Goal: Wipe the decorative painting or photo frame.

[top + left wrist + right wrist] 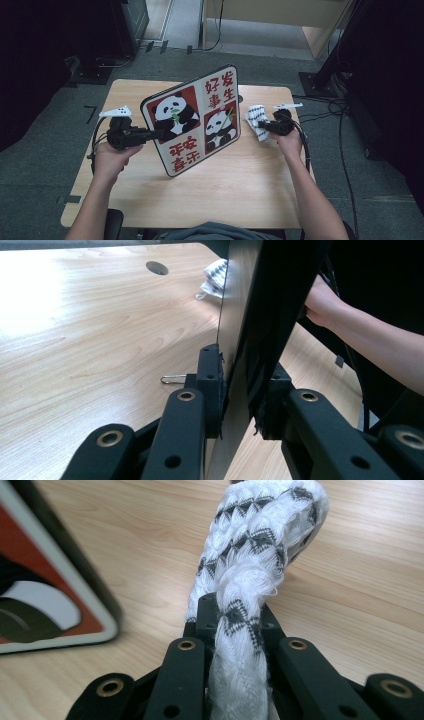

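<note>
with the left gripper (159,133) clamped on the panda board (195,120), held tilted above the table (240,190), and the right gripper (262,123) pinching the cloth (257,120) beside it, keep the board steady and wipe with light, even strokes.

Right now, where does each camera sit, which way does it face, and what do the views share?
High view: above the person's side, looking forward and down on the wooden table; both forearms, left gripper, right gripper.
Left gripper view: rides that gripper, looking along jaws clamped on the panda board; the other forearm shows.
Right gripper view: looks along jaws pinching the white patterned cloth.
Shared: all three show the board and the cloth.
</note>
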Demonstrator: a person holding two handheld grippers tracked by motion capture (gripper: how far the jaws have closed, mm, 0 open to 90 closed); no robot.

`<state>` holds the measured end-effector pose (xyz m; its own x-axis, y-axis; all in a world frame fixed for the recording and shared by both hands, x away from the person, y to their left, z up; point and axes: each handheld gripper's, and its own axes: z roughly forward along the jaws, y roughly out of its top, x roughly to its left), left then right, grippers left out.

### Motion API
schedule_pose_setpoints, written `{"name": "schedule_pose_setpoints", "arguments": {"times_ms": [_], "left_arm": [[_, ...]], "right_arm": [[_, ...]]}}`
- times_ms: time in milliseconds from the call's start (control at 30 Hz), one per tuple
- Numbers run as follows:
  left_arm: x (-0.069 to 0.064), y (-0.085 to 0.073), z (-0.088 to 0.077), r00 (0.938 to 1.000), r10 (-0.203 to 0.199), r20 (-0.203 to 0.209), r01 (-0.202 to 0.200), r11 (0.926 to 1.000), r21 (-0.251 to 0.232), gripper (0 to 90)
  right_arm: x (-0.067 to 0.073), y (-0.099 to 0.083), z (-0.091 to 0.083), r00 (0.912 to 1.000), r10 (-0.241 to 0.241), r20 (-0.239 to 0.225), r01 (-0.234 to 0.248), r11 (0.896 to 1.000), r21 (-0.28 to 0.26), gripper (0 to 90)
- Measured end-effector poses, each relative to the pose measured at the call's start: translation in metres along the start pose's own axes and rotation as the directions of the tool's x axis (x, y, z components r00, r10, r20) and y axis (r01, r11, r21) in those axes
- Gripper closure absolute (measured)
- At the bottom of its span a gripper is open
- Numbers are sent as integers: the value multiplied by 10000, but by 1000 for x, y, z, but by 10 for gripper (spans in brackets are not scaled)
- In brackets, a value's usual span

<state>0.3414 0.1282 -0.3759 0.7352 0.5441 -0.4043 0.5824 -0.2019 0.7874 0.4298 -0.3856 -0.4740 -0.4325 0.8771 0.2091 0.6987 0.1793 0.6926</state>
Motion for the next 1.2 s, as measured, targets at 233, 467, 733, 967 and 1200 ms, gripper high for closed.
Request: {"name": "schedule_pose_setpoints", "arguments": {"times_ms": [233, 467, 733, 967, 1200], "left_arm": [[0, 0, 0, 10000, -3, 9, 3, 10000, 6, 771], [1, 0, 0, 9999, -128, 2, 128, 9999, 34, 761], [2, 0, 0, 9997, -229, -103, 230, 9997, 106, 706], [6, 4, 1, 9997, -241, -106, 242, 9996, 113, 609], [12, 6, 3, 9992, -389, -21, 389, 9992, 98, 533]], "right_arm": [[-19, -7, 2, 9982, 453, 404, -460, 9988, 154, 802], [-25, -14, 10, 9978, 585, 306, -596, 9976, 348, 746], [-22, -11, 7, 9983, 431, 381, -450, 9977, 513, 565], [-14, -7, -2, 9978, 657, 114, -662, 9963, 543, 444], [-9, 1, -11, 9972, 568, 488, -588, 9975, 398, 391]]}}
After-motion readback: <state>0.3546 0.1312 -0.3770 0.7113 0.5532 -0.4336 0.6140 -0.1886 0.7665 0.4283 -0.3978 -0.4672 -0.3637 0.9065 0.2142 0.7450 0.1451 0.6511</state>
